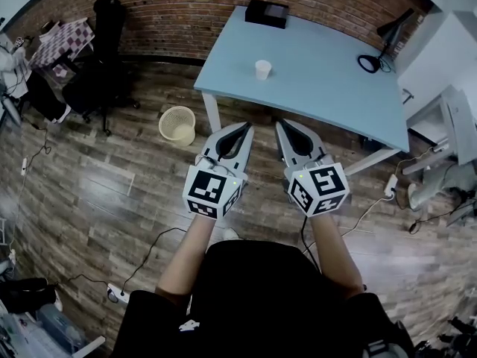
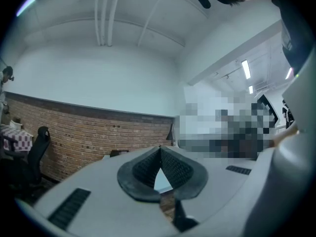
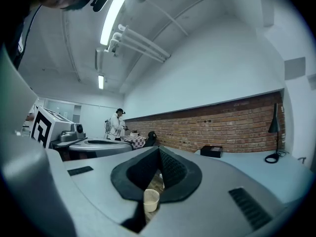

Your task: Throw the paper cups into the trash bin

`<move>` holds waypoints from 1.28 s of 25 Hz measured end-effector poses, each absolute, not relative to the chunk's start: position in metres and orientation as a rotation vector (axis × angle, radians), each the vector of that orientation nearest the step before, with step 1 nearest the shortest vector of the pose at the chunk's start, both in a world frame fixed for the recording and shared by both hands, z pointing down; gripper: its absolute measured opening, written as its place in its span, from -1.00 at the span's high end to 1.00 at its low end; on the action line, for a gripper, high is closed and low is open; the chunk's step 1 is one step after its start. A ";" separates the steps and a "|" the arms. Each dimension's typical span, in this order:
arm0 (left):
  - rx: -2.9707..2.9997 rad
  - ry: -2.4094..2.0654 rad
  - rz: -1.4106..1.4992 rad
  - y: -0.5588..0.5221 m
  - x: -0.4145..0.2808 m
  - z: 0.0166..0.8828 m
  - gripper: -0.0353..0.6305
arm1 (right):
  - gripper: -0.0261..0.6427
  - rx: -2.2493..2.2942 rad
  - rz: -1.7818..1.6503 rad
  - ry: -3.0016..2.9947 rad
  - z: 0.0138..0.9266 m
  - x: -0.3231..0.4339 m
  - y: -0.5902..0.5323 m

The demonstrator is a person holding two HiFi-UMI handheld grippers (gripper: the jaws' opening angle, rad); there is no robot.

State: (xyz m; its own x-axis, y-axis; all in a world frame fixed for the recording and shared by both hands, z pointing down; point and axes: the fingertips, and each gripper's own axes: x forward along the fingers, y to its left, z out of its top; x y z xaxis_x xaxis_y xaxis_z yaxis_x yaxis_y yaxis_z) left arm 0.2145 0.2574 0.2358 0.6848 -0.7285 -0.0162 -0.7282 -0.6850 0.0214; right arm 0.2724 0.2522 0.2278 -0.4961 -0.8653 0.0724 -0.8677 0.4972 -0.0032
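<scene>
Head view: sits on your head and looks steeply down past your left claw (image 1: 246, 126) and right claw (image 1: 280, 123) to the wood floor (image 1: 112, 200), with the counter (image 1: 320, 88) ahead.
Left claw view: rides close behind its jaws, faces the brick wall (image 2: 94, 132) and tilts up at the ceiling (image 2: 123, 23).
Right claw view: same seat, faces wall and counter.
Shared: brick wall in all three; counter, black box (image 1: 266, 12) and trash bin (image 1: 177, 124) in head and right claw views.

The person wears a black short-sleeved top (image 1: 253, 289) with a small white mark low on the front. The left gripper (image 1: 244, 127) and the right gripper (image 1: 283, 125) have smooth pale grey shells that taper to a point. Their jaws are lined with black ribbed pads (image 3: 173, 174). Each shell has black slotted vents (image 2: 69, 206). At the back of each sits a cube, the left cube (image 1: 215, 190) and the right cube (image 1: 319, 188), printed with black-and-white square markers.
</scene>
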 end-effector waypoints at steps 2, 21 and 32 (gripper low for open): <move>2.875 -1.230 -0.038 0.255 0.210 0.237 0.87 | 0.91 1.551 0.061 -2.654 0.230 0.268 0.249; 2.830 -1.232 -0.044 0.220 0.172 0.255 0.87 | 0.91 1.550 0.060 -2.616 0.242 0.238 0.213; 2.817 -1.272 -0.015 0.199 0.174 0.262 0.87 | 0.91 1.503 0.044 -2.668 0.241 0.240 0.187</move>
